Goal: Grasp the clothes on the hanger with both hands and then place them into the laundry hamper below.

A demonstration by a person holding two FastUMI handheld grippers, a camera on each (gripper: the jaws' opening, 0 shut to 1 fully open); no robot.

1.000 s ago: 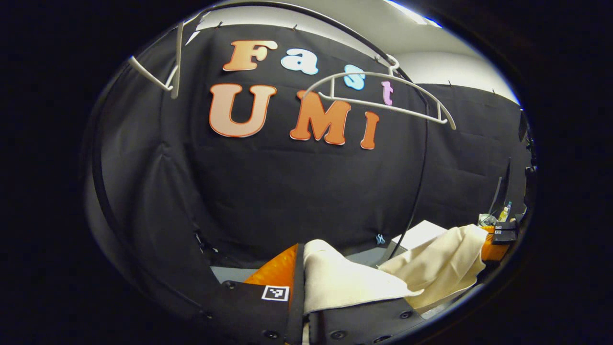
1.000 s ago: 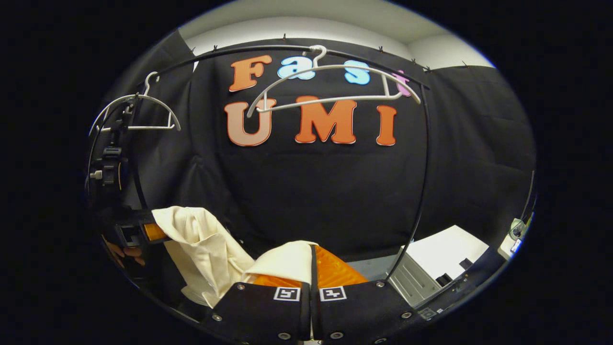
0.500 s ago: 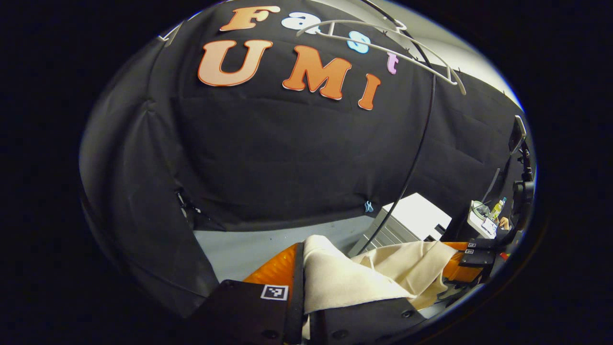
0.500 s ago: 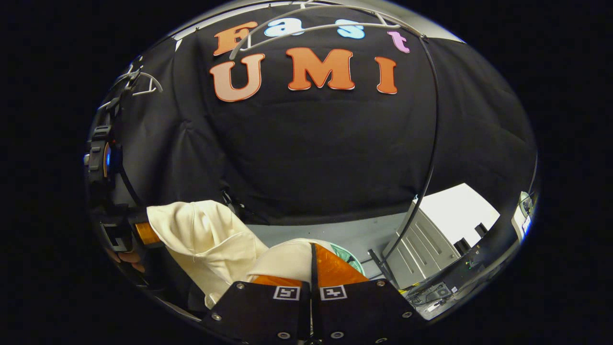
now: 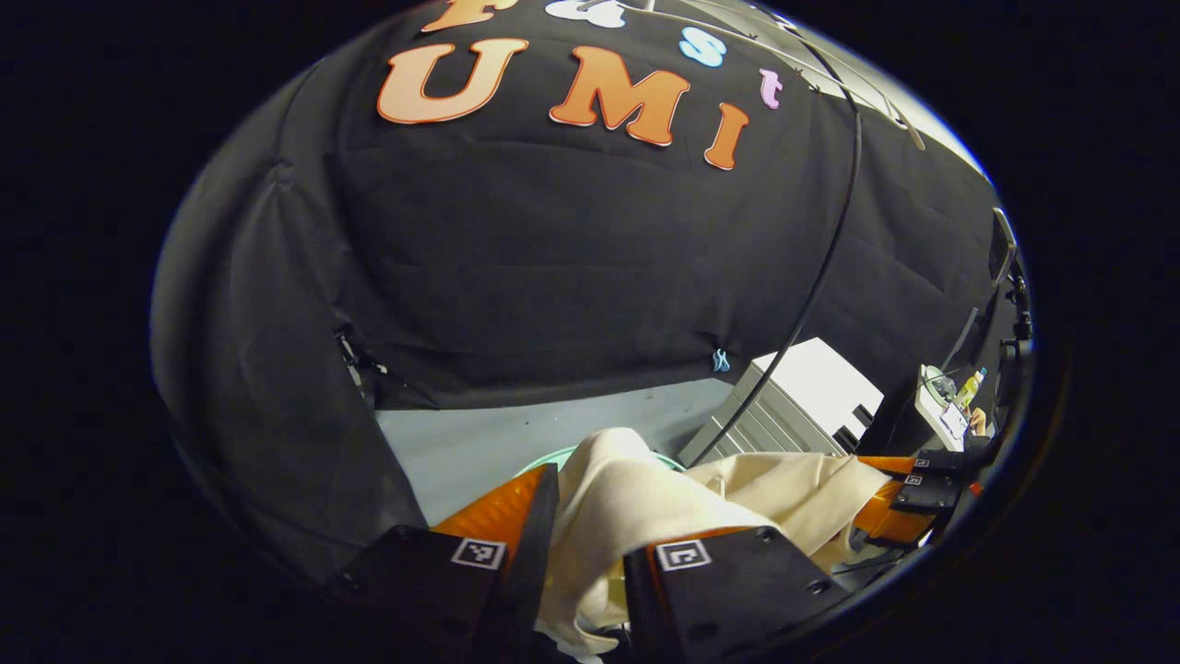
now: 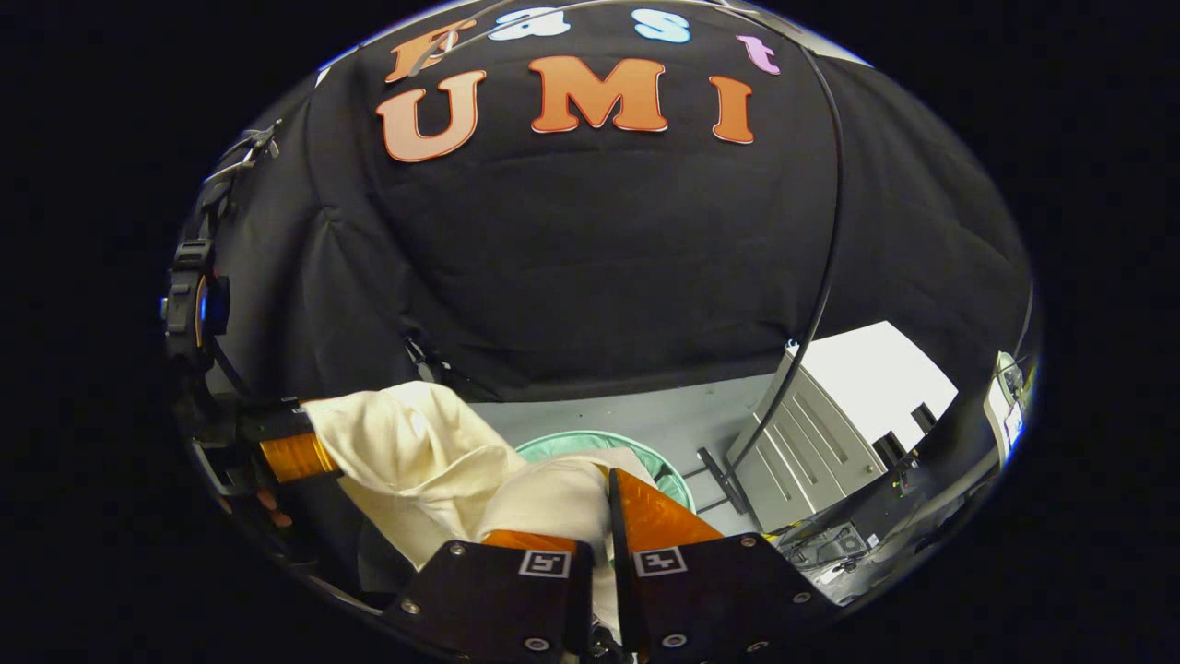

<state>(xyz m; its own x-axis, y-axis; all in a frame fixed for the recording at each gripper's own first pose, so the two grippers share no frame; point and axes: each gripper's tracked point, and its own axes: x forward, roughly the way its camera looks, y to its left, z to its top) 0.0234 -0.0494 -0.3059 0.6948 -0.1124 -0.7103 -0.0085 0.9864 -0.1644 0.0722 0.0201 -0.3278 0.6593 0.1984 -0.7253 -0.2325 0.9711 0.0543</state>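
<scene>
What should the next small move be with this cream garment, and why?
Probably lower both grippers a bit more toward the green hamper, then let go. The cream garment hangs between the left gripper and the right gripper, with the hamper's rim just beyond it on the floor. The left fingers already look parted around the cloth.

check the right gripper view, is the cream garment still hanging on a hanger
No: the cream garment is bunched between the left gripper and the right gripper, low above the green hamper.
</scene>
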